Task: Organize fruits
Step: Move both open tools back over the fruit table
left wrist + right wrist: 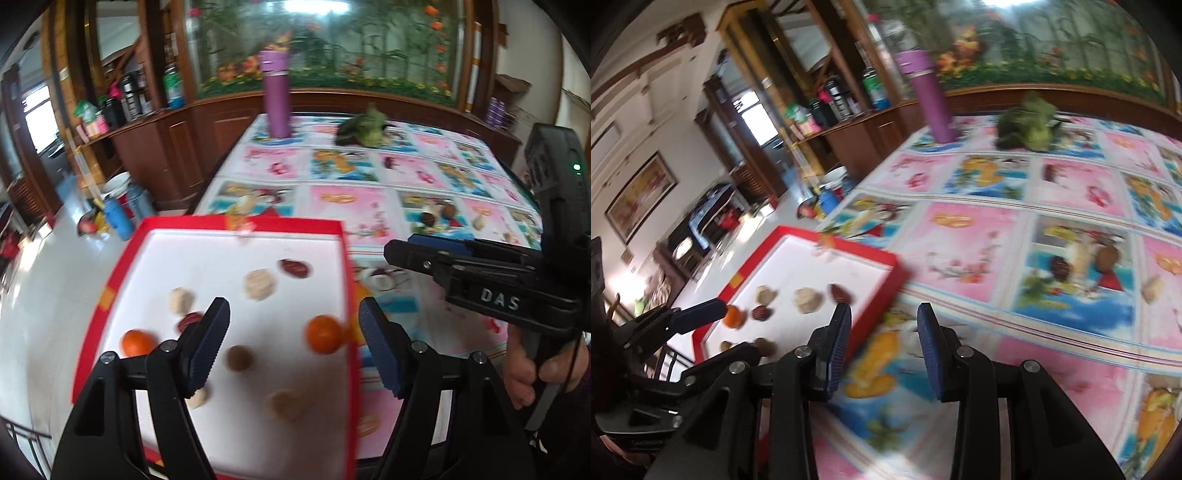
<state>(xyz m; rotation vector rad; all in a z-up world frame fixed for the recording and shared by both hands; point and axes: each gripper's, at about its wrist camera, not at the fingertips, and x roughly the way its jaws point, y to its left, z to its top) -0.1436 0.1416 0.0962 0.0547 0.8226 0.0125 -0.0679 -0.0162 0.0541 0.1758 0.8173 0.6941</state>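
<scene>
The red tray [236, 221] with its white floor sits at the near left corner of the worktop [369, 206], its long axis running away from the left wrist camera toward the purple bottle [275, 96]. Inside it lie the fruits: one orange [324, 334] near the tray's right wall, a second orange [137, 342] near its left wall, a dark red date [293, 267] toward the far right with its long axis lying roughly across the tray, another date [188, 320] beside the left orange, and several pale and brown round pieces, too blurred to name.

The left hand-held gripper [293, 347] hovers over the tray's near half, jaws spread wide, holding nothing. The right hand-held gripper [884, 354] hangs over the patterned cloth just right of the tray, jaws partly apart and empty. More small fruits [1106, 258] rest on the cloth well right of the tray.
</scene>
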